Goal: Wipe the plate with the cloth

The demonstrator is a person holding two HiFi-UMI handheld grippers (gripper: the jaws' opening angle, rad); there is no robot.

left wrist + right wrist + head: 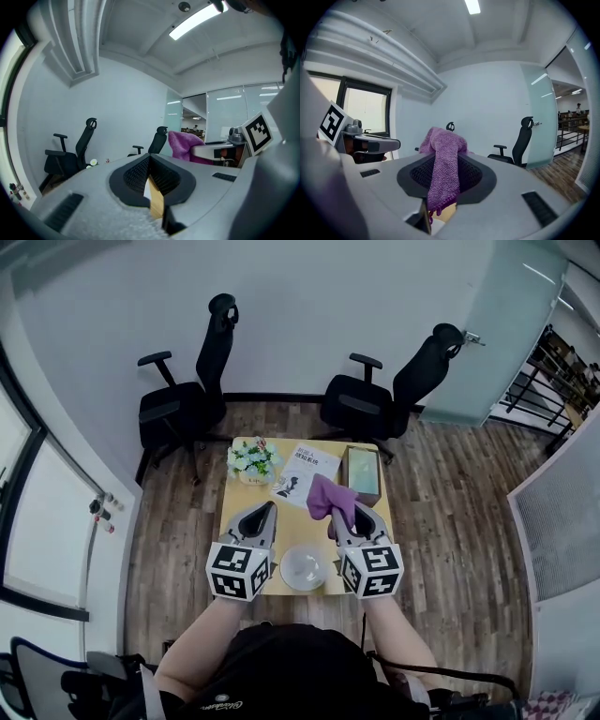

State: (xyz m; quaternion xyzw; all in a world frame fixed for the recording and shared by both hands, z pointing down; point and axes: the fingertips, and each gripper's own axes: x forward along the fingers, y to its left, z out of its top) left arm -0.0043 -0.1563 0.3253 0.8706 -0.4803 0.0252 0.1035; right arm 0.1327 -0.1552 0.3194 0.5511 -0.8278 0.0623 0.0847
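Observation:
A clear glass plate [304,568] sits at the near edge of the small wooden table [246,521], between my two grippers. My right gripper [343,513] is shut on a purple cloth [332,497] and holds it up above the table's right half; in the right gripper view the cloth [443,165] hangs pinched between the jaws. My left gripper [265,515] hovers over the table's left half, shut with nothing in it [149,178]. From the left gripper view the cloth [184,145] shows off to the right.
On the table's far side stand a pot of white flowers [251,462], a book [306,472] and a green box [362,474]. Two black office chairs [192,395] [389,395] stand beyond the table against the wall. Wooden floor surrounds the table.

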